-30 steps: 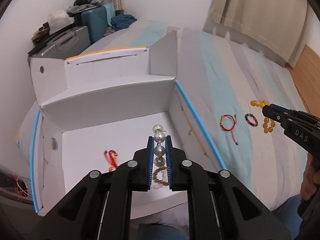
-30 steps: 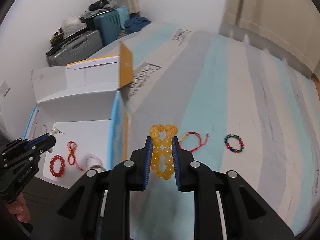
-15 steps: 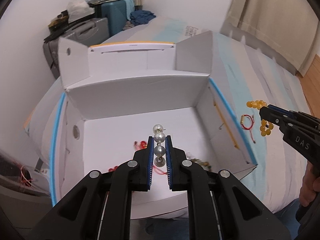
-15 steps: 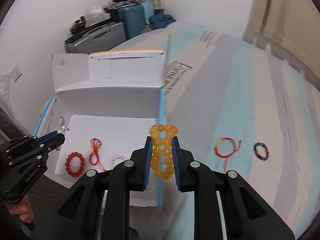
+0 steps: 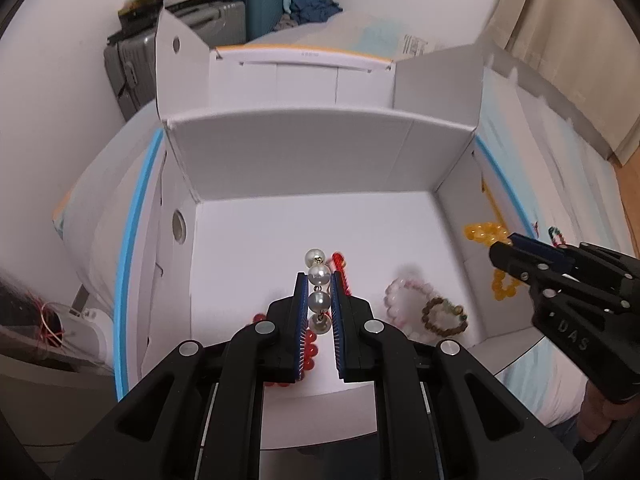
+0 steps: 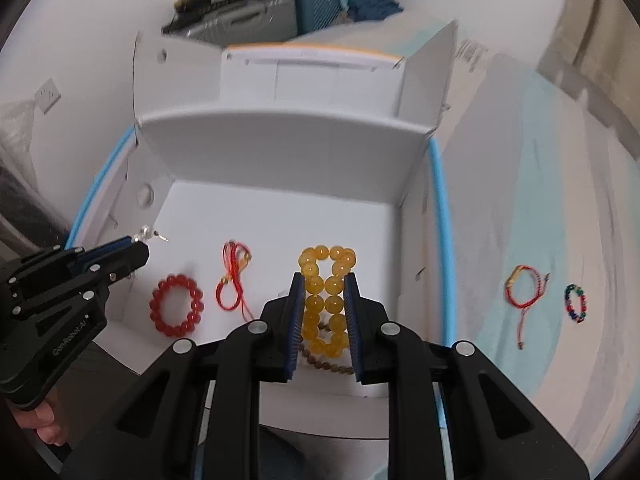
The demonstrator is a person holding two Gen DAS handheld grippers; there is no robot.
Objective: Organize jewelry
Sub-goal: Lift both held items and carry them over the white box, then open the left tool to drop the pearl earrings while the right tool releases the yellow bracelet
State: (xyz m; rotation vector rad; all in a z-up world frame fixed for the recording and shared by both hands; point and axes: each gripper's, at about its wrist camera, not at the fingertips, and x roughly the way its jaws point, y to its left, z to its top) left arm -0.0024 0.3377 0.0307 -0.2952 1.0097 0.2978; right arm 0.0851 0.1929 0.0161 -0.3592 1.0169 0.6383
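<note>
My left gripper [image 5: 319, 280] is shut on a pearl earring [image 5: 319, 274] and holds it above the floor of the open white box [image 5: 320, 152]. My right gripper [image 6: 324, 280] is shut on a yellow bead bracelet [image 6: 326, 300] over the box's right half; it also shows in the left wrist view [image 5: 482, 233]. In the box lie a red bead bracelet [image 6: 177, 311], a red cord bracelet [image 6: 232, 276], a pink bead bracelet [image 5: 404, 292] and a brown bead bracelet [image 5: 444, 316].
On the striped bedsheet [image 6: 540, 160] right of the box lie a red string bracelet [image 6: 524, 290] and a multicoloured bead bracelet [image 6: 576, 302]. Suitcases [image 5: 224, 20] stand by the wall behind the box. The box flaps stand upright.
Both grippers have moved left from over the bed to over the box interior, each still holding its piece. The bracelets on the sheet have not moved.
</note>
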